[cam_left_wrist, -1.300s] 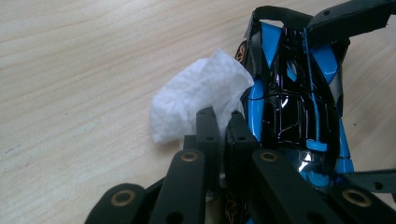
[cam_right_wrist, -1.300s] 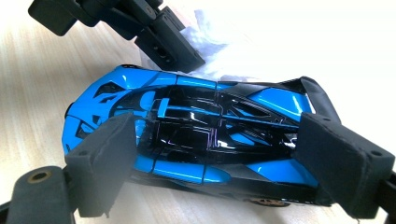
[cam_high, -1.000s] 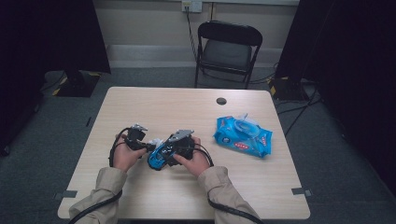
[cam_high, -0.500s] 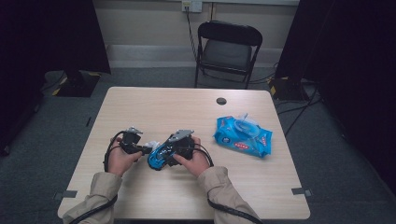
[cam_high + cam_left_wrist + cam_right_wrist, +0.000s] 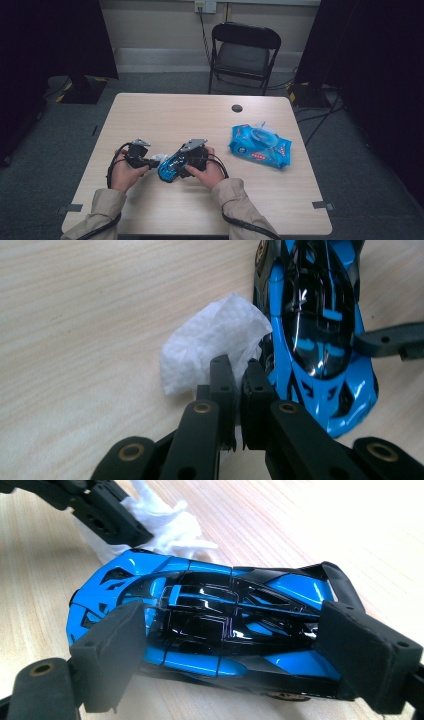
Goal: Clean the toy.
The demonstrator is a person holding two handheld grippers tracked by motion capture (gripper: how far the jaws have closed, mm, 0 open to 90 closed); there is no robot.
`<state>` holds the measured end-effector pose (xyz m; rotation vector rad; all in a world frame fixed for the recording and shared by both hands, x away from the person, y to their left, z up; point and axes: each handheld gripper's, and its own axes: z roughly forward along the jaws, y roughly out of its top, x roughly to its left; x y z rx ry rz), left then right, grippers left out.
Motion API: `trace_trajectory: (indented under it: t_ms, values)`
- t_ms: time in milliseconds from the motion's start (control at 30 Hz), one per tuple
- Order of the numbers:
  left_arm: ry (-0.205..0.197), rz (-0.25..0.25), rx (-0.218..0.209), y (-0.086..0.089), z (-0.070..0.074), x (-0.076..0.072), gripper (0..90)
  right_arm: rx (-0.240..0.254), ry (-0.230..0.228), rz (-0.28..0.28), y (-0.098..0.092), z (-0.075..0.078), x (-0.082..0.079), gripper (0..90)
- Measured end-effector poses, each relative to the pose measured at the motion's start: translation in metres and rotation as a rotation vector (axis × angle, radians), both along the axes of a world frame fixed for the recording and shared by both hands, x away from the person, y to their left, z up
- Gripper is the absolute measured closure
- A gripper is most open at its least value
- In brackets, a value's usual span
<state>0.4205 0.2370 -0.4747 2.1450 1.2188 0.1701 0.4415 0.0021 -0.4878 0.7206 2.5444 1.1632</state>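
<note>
A blue and black toy car (image 5: 169, 167) is held just above the table with my right gripper (image 5: 235, 650) shut on it, one pad at each end. My left gripper (image 5: 239, 372) is shut on a crumpled white wipe (image 5: 210, 347), which touches the car's (image 5: 320, 335) side near its nose. In the right gripper view the wipe (image 5: 170, 525) and the left gripper (image 5: 107, 512) sit just beyond the car (image 5: 215, 615). In the high view both grippers, left (image 5: 150, 162) and right (image 5: 180, 160), meet near the table's front middle.
A blue pack of wipes (image 5: 260, 146) with its lid flap up lies to the right on the wooden table (image 5: 165, 120). A small black round disc (image 5: 237, 108) sits near the far edge. A folding chair (image 5: 243, 50) stands behind the table.
My left gripper with the wipe has shifted slightly toward the near edge alongside the car. The right gripper and the car have stayed put.
</note>
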Motion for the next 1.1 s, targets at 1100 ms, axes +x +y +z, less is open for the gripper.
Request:
trace_trajectory:
  t_ms: [1100]
  values:
    - [-0.06,0.054,-0.074,0.009,0.036,0.011,86.4,0.005,0.0,0.0,-0.001,0.0,0.0,12.2]
